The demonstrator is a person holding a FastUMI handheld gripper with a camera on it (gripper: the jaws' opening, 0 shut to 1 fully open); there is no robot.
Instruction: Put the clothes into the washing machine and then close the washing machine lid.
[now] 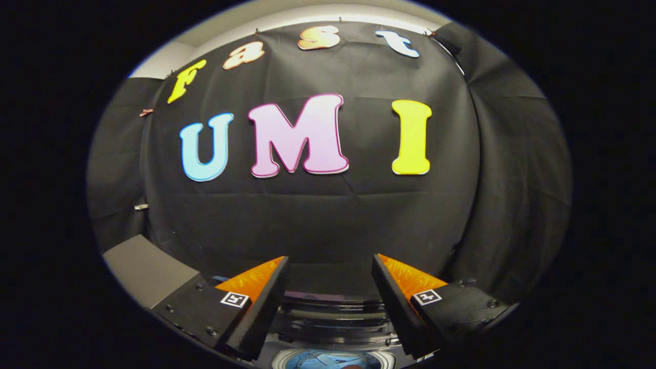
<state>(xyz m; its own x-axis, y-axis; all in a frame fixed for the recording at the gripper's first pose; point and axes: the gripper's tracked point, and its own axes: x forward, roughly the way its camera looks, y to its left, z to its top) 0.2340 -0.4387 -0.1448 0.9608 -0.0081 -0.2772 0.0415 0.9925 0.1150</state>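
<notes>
Gripper (pixel 330 266) held level over the washing machine (pixel 333 328), fingers spread and empty

Gripper view: the fingers aim at the far cloth wall (pixel 318 220); the machine's round opening lies below and nearer than the fingertips, between the fingers; blue cloth (pixel 328 360), likely the clothes, shows inside it; a grey surface (pixel 138 266) sits to the left; judging by this, any move toward drum or lid needs the gripper tipped downward first.

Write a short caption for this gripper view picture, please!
Open gripper held empty above the washing machine, blue clothes inside its drum, facing the black cloth wall.

Black cloth wall (pixel 318 215), pale ceiling (pixel 318 13).
</notes>
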